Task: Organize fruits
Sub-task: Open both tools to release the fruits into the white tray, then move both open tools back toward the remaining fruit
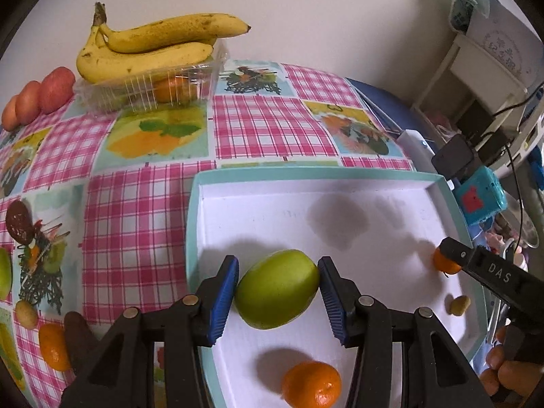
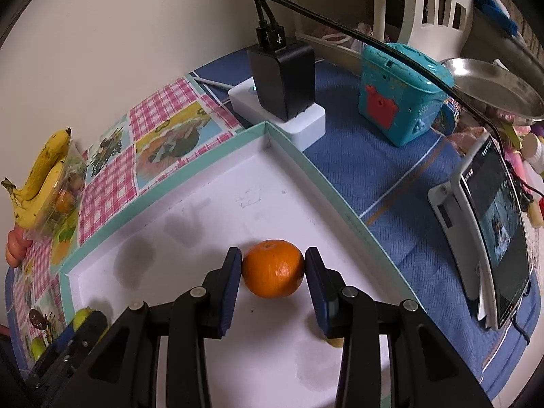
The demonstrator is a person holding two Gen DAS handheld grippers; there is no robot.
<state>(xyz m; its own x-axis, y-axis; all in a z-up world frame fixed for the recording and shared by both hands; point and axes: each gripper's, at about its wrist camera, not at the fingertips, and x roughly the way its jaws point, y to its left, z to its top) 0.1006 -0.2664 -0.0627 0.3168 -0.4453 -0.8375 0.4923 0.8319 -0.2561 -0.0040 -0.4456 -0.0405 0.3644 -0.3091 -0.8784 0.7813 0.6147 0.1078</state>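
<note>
A white tray with a teal rim (image 1: 340, 171) lies on the checked tablecloth; it also shows in the right wrist view (image 2: 190, 183). My left gripper (image 1: 278, 289) is shut on a green apple (image 1: 277, 289), held over the tray. A tangerine (image 1: 311, 386) lies in the tray below it. My right gripper (image 2: 273, 268) is shut on another tangerine (image 2: 273, 268) resting on the tray floor; that gripper shows in the left wrist view (image 1: 452, 258) at the tray's right side. A small yellow fruit (image 1: 458, 304) lies near it.
Bananas (image 1: 153, 46) lie on a clear plastic box (image 1: 149, 90) at the back, red fruits (image 1: 40, 97) beside it. More fruit (image 1: 52, 345) lies left of the tray. A charger block (image 2: 282, 81), teal toy (image 2: 397, 91), pan (image 2: 496, 85) and phone (image 2: 493, 234) stand right of the tray.
</note>
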